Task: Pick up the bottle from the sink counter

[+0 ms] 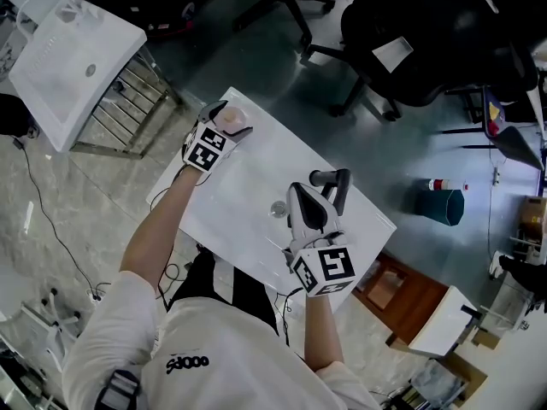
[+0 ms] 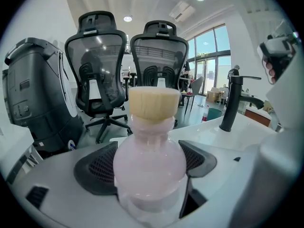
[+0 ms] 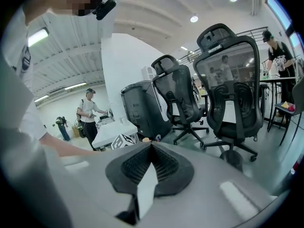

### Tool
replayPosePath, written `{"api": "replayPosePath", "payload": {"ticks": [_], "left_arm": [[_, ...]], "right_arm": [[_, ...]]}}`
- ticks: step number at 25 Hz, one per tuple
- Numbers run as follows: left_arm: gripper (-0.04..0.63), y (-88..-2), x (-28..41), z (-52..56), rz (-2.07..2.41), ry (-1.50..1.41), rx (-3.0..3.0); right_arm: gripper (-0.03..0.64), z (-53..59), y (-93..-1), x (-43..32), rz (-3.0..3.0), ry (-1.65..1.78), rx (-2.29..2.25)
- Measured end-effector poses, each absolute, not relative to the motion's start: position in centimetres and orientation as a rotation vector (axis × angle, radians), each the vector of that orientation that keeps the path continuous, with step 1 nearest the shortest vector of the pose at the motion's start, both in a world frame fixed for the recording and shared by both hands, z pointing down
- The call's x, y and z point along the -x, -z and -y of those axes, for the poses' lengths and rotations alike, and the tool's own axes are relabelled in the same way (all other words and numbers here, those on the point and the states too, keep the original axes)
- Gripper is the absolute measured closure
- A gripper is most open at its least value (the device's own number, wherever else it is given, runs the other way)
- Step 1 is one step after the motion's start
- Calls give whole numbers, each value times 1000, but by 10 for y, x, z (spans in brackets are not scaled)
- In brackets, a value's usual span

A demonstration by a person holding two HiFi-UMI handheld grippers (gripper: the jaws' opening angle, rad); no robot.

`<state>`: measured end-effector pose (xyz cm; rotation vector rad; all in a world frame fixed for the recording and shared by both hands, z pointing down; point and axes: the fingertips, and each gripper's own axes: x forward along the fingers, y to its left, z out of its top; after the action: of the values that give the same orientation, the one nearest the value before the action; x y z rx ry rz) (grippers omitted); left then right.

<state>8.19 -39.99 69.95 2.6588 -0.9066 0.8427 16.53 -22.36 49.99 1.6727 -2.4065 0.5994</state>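
Note:
A small clear bottle of pale pink liquid with a beige cap stands upright between the dark pads of my left gripper, which is shut on its body. In the head view the bottle and left gripper are at the far left corner of the white sink counter. Whether the bottle's base touches the counter is hidden. My right gripper is over the counter's middle, just before the black faucet. The right gripper is shut, with nothing between its pads.
The basin drain lies left of the right gripper. Black office chairs stand beyond the counter, with a second white sink unit far left. A teal bin and a wooden cabinet are on the right. People stand in the background.

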Motion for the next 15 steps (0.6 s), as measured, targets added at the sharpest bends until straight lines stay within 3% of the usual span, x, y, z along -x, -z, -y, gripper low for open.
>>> {"api": "replayPosePath", "payload": {"ticks": [15], "left_arm": [[201, -609, -50, 358, 903, -717, -2769]], "right_arm": [[607, 201, -460, -154, 2382, -462, -1758]]}}
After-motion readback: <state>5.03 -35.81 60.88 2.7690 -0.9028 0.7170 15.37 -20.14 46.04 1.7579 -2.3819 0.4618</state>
